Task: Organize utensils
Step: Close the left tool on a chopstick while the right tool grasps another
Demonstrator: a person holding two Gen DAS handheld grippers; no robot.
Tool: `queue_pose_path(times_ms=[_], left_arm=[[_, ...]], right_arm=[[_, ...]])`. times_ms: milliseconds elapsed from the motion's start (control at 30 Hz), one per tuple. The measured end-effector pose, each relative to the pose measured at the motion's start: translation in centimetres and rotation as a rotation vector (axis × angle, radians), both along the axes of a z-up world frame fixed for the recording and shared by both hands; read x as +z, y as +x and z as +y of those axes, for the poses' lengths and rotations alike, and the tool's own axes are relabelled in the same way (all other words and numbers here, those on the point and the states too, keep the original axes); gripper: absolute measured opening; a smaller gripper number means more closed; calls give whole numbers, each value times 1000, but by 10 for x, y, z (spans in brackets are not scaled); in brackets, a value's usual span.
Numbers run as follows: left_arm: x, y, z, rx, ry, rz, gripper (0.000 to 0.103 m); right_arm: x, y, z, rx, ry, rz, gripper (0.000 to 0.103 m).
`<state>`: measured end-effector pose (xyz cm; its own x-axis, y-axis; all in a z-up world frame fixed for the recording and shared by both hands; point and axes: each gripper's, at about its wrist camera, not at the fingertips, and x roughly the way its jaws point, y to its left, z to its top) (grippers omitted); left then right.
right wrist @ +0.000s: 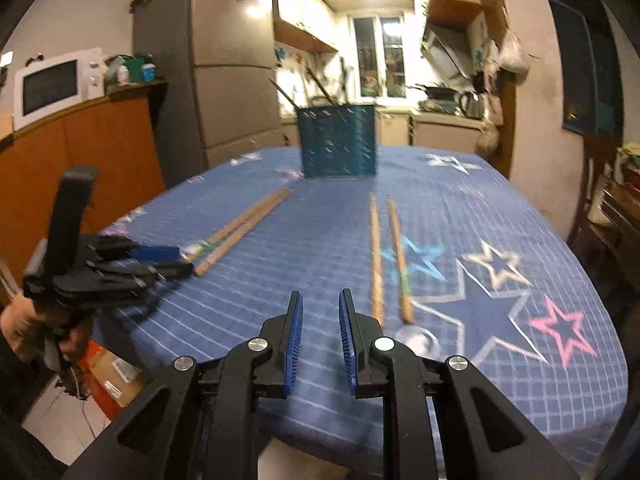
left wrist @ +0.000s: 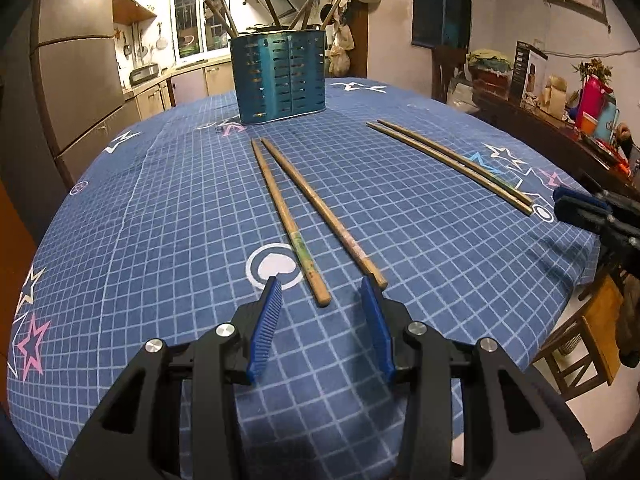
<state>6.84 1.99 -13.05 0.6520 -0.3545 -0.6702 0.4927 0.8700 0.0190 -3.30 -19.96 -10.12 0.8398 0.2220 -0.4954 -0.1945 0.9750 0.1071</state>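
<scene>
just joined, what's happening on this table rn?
A person holds a gripper in each hand over a table with a blue grid-and-star tablecloth. The open left gripper sits at the near ends of one pair of wooden chopsticks. The right gripper, also open and empty, is just left of a second wooden pair. Neither pair is picked up yet. A blue perforated metal utensil holder at the far side already contains utensils.
</scene>
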Motion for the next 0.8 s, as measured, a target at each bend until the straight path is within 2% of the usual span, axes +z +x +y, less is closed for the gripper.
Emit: queue_pose_path(times_ms=[100,300,800], left_arm=[[-1,0,1,9,-9,-8,38],[-2,-3,1,15,-16,-19,38],[-5,-2,0,45,-43,-56,38]], right_arm=[[-11,3,-7,-28,-4,28,20],[-21,15,-9,-54,-17,20,20],[-28,39,-14,-71,36,10,21]])
